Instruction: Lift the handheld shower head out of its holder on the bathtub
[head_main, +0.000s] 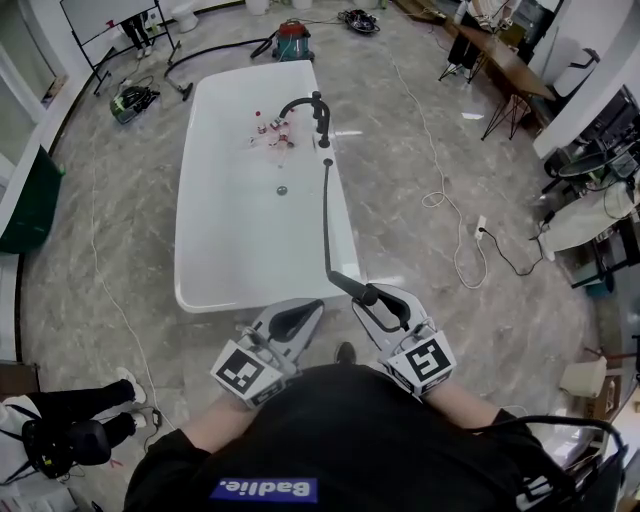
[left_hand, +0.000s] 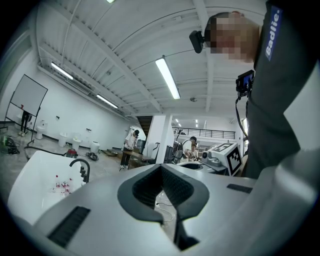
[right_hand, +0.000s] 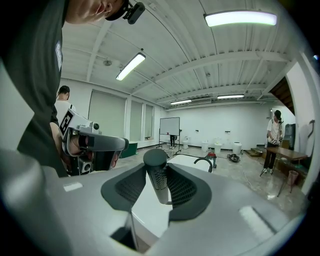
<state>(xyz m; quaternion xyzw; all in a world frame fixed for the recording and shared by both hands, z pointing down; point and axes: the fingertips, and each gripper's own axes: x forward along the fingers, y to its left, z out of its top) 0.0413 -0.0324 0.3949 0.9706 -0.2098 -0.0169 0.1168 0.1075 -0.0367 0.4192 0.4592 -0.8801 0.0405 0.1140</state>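
Note:
The black handheld shower head (head_main: 362, 291) is clear of the tub, past its near right corner, with my right gripper (head_main: 385, 297) shut on the handle. Its black hose (head_main: 326, 220) runs back along the right rim of the white bathtub (head_main: 190, 200) toward the black faucet (head_main: 318, 112). In the right gripper view the ribbed handle (right_hand: 157, 176) stands upright between the pads of the right gripper (right_hand: 158, 186), with the tub (right_hand: 187, 161) and faucet (right_hand: 204, 162) beyond. My left gripper (head_main: 300, 313) hangs beside it, shut and empty. In the left gripper view its pads (left_hand: 161, 170) meet on nothing.
Several small bottles (head_main: 272, 130) lie inside the tub near the faucet. A red vacuum (head_main: 293, 40) with its hose stands behind the tub. A white cord (head_main: 440, 190) and a power strip (head_main: 480, 228) lie on the floor to the right. A person's legs (head_main: 70, 415) are at lower left.

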